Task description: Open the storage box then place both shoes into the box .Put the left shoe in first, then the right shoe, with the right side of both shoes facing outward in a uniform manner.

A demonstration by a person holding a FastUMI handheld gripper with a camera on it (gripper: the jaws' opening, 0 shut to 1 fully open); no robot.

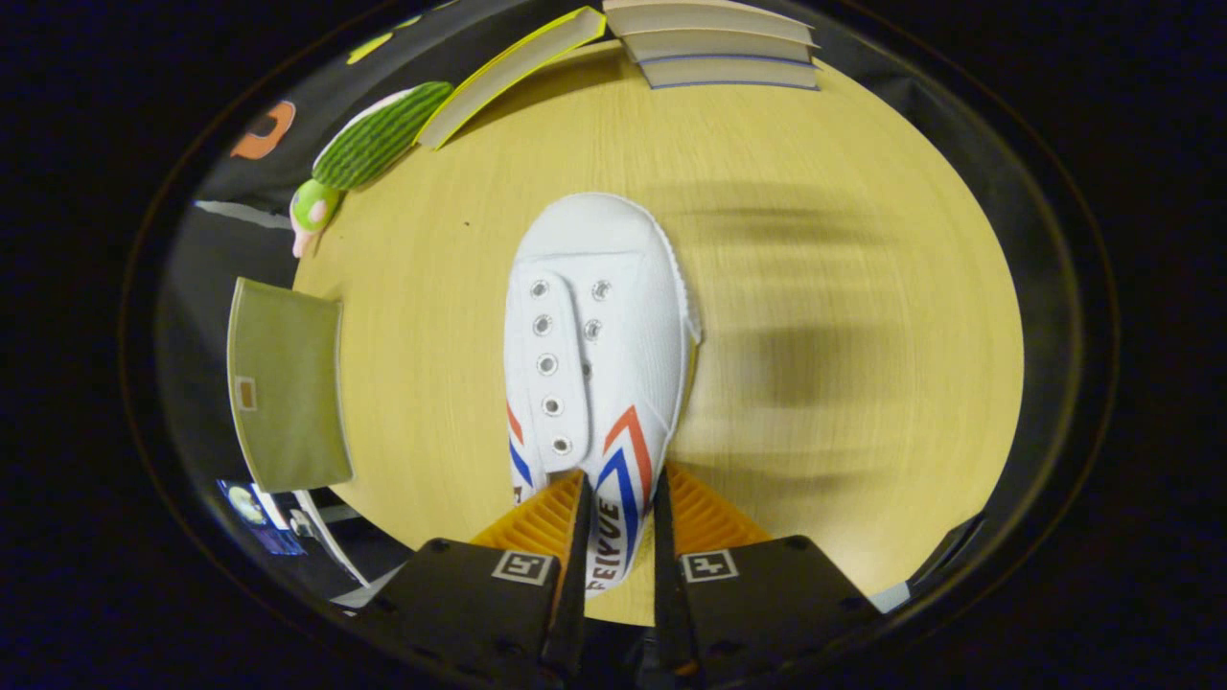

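A round, pale wood-grain bench (815,240) fills the booth, lit from above and crossed by soft blurred shadows on its right half. Black cloth wall (206,268) hangs behind its left edge.

Matt white canvas shoe (594,326) with metal eyelets — pale wood-grain table (844,240), smooth — ribbed plush toy (379,139).

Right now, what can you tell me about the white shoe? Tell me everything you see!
The white shoe looks like canvas, with a rounded toe pointing away from the gripper. It has metal eyelets down the front but no laces threaded, and red and blue chevron stripes on its side near the heel. Both fingers press on the side wall of its heel end, so the gripper is holding it. The wooden table lies below; whether the shoe touches it is hard to tell.
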